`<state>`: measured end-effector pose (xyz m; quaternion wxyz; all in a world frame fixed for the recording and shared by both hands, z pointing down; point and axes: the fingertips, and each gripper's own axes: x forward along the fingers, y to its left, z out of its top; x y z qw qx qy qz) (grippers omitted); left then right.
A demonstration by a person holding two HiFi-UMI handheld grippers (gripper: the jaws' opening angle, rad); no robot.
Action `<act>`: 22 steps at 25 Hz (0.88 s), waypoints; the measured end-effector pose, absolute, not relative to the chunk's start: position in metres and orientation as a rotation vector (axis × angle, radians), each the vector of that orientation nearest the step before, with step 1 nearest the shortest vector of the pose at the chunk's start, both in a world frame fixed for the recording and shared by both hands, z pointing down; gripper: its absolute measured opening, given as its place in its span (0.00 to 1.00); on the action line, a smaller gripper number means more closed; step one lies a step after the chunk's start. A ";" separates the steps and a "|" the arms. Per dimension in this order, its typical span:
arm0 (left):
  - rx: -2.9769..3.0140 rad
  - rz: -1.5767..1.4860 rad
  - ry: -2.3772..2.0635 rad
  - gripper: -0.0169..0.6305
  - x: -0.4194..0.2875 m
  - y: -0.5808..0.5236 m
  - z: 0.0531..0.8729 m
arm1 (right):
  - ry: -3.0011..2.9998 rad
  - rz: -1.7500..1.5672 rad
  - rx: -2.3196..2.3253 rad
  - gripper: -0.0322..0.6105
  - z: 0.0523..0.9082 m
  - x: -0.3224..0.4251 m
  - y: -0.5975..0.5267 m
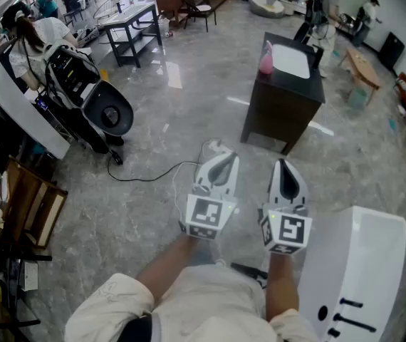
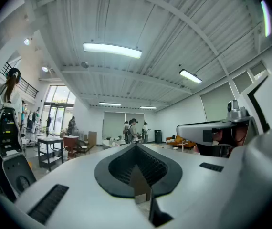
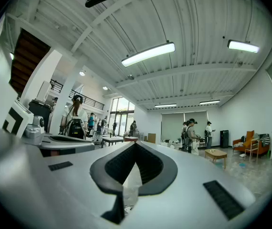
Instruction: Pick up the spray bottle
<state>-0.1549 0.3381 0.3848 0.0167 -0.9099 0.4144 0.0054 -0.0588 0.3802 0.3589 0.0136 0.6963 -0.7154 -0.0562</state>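
Note:
A pink spray bottle (image 1: 266,59) stands on the left edge of a white top on a dark cabinet (image 1: 281,109), in the middle of the room in the head view. My left gripper (image 1: 216,148) and right gripper (image 1: 282,164) are held level side by side above the floor, well short of the cabinet. Both are shut with nothing between their jaws. In the left gripper view the left gripper (image 2: 137,146) has its black pads closed together, and the right gripper (image 3: 135,144) looks the same in its own view. The bottle shows in neither gripper view.
A white unit (image 1: 356,276) stands close at my lower right. A black wheeled machine (image 1: 92,98) is at the left, with a cable (image 1: 153,173) across the grey floor. Tables (image 1: 132,23), a wooden bench (image 1: 363,66) and several people are farther back.

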 end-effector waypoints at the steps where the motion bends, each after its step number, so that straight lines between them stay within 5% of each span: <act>1: -2.833 0.022 1.290 0.03 -0.155 0.337 0.386 | -2.226 -0.172 2.167 0.06 0.360 -0.058 0.379; 22: -2.840 0.003 1.361 0.03 -0.154 0.288 0.396 | -2.213 -0.109 2.201 0.06 0.368 -0.048 0.331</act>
